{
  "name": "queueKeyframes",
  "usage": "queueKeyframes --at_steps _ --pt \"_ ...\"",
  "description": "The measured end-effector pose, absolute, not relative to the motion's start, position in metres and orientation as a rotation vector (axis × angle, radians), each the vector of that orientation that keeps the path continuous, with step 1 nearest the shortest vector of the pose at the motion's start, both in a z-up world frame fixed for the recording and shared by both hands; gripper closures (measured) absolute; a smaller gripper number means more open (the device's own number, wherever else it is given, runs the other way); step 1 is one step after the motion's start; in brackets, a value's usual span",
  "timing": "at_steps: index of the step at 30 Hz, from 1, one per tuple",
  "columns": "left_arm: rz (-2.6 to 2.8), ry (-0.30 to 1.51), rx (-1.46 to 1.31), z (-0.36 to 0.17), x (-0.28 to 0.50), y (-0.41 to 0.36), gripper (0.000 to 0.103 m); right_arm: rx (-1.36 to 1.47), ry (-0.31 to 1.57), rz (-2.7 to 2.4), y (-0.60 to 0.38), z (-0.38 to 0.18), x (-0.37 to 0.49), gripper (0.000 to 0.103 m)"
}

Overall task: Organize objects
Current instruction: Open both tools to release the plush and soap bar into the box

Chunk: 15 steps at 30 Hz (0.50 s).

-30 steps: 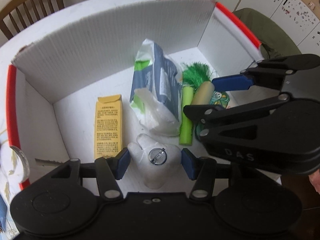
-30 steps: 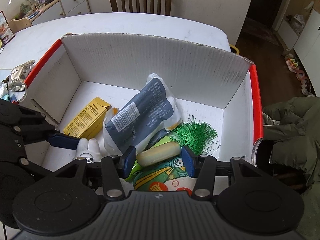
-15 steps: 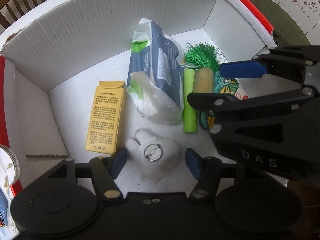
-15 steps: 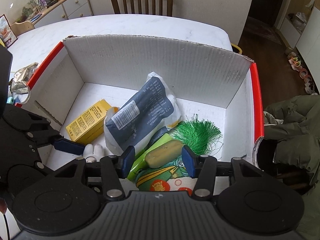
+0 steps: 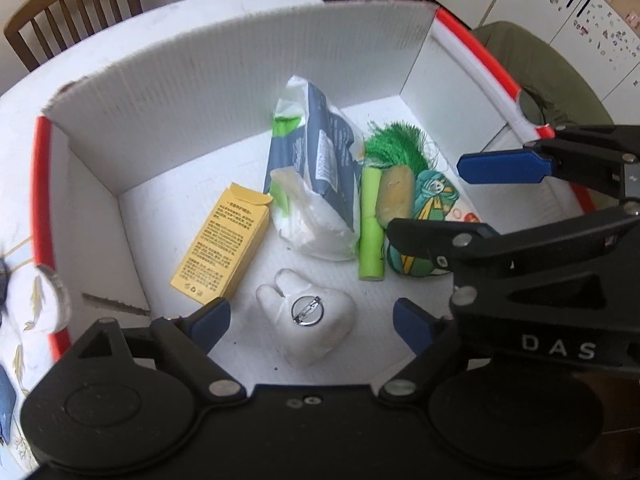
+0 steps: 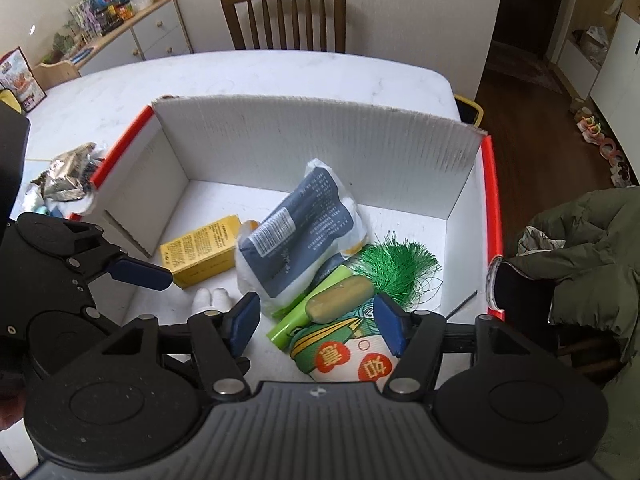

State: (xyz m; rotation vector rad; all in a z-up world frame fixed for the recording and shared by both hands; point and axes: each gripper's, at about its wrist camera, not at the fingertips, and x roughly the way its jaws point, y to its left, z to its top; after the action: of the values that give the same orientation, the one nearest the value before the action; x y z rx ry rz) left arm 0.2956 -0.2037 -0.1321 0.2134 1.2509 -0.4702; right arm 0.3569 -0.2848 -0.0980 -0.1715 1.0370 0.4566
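Lifting clear of white plush [image 5: 306, 318], jaws wider.

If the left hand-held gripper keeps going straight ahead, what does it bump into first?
Probably the white plush toy, lying on the box floor between the left hand-held gripper's open fingers; depth is hard to judge.

Even, soft daylight fills both views; the white box [image 5: 224, 92] is bright, nearly washed out on its floor. Shadows are faint, the deepest under the black tongs [image 5: 310, 320] at the bottom of the frame. Fisheye bending curves the box walls and surface [image 6: 280, 76] edge. The left view is motion-blurred, worst at its left edge; the right view is sharper.
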Motion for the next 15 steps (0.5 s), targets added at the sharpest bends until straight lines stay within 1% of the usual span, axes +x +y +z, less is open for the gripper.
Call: queueKeyframes --at_steps 7,15 --pt "-0.493 1.154 0.194 -0.104 0.282 -0.195 0.013 -0.137 0.999 0.454 -0.293 -0.078 0.345 0.038" --pt "-0.477 1.023 0.178 -0.08 0.265 -0.18 0.012 -0.126 0.934 0.479 -0.288 -0.049 0.323 0.038"
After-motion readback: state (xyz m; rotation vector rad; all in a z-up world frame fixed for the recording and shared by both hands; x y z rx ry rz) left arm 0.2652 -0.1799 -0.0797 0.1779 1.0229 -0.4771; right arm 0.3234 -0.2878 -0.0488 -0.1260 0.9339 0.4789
